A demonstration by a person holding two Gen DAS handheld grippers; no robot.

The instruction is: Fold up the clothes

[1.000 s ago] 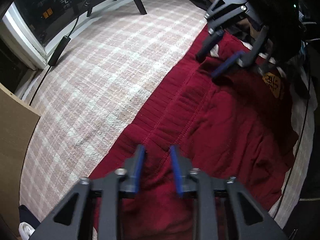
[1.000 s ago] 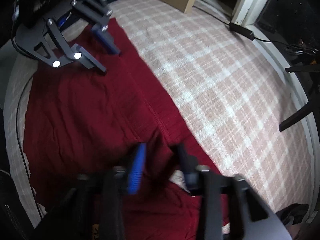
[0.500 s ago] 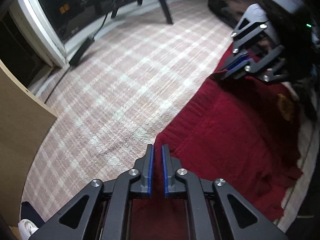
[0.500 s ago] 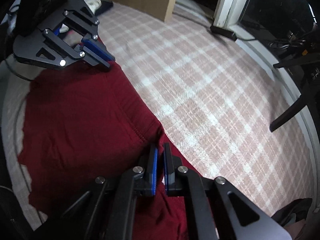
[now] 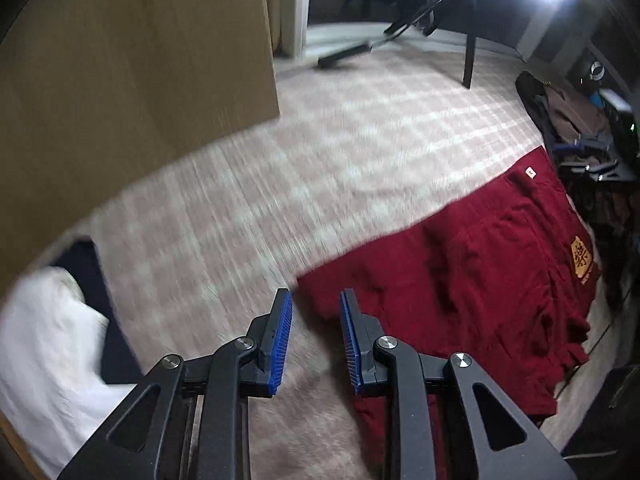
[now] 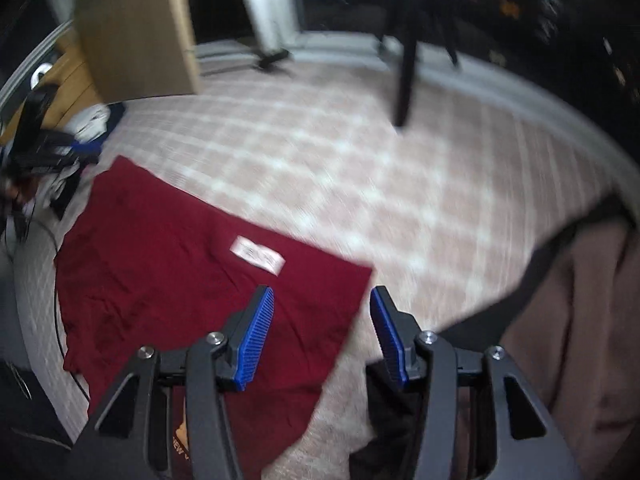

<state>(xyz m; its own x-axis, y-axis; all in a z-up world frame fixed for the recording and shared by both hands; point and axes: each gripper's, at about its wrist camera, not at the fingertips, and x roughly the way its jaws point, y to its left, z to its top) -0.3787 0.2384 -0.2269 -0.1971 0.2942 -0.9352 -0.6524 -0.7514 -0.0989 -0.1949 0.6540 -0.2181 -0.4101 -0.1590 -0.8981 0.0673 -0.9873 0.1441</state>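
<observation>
Left wrist view: the left gripper (image 5: 316, 336) has its fingers (image 5: 280, 344) released and empty, above the near corner of the red garment (image 5: 480, 280). The garment lies flat, folded over, on the plaid bed cover (image 5: 320, 152). An orange print (image 5: 582, 258) shows at its far edge. Folded white and dark clothes (image 5: 48, 340) lie to the left.

Right wrist view: the right gripper (image 6: 322, 334) is likewise released and empty, over the garment's other corner, near a white label (image 6: 258, 258). A brown and black clothes pile (image 6: 580, 320) lies to the right.

For the next fold, pinch both corners evenly and lift together, keeping the edge taut.
</observation>
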